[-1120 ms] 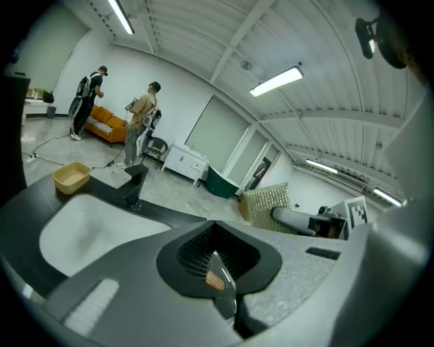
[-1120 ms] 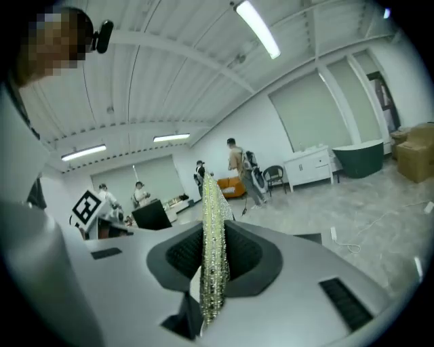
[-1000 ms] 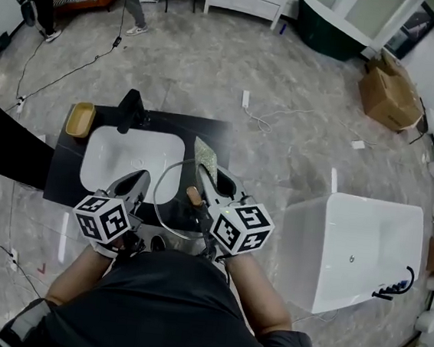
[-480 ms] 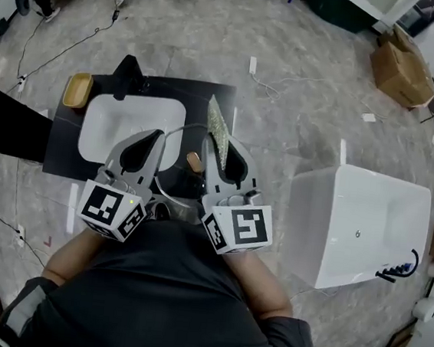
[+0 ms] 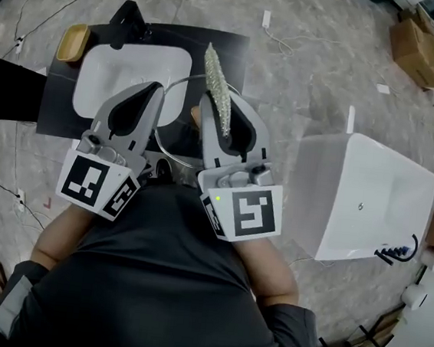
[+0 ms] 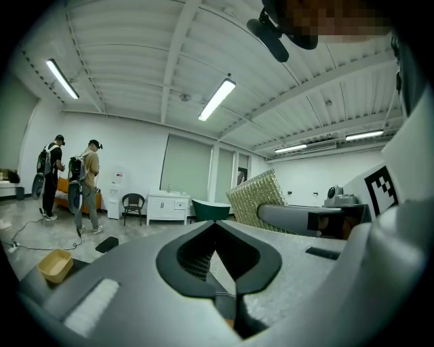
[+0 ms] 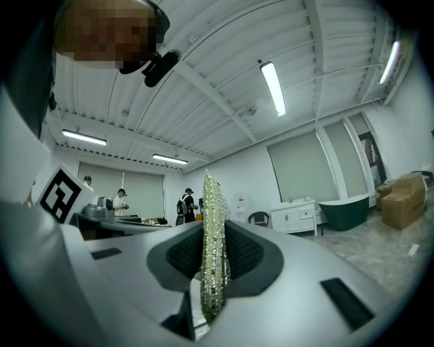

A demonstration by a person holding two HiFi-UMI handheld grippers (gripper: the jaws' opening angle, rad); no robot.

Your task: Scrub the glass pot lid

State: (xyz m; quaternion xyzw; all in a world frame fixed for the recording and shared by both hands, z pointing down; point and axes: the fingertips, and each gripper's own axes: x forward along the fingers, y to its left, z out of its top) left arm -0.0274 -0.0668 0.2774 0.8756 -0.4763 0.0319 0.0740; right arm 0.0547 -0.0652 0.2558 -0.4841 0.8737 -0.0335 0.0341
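Clamping lid [image 5: 177,130] left, scrub pad [image 5: 216,80] right

Matt grey plastic shells and black ribbed pads on the left gripper [image 5: 153,87] and right gripper [image 5: 222,102]. A rough, glittering green-silver mesh scouring pad [image 5: 215,80]. The clear, glossy glass pot lid [image 5: 177,130] has a metal rim and wooden knob [image 5: 197,114]. A glossy white sink [image 5: 127,71] sits in a matt black counter [image 5: 54,109].

A dark countertop [image 5: 59,98] carries a white sink basin [image 5: 108,73], a black faucet [image 5: 130,19] and a yellow dish [image 5: 73,42].
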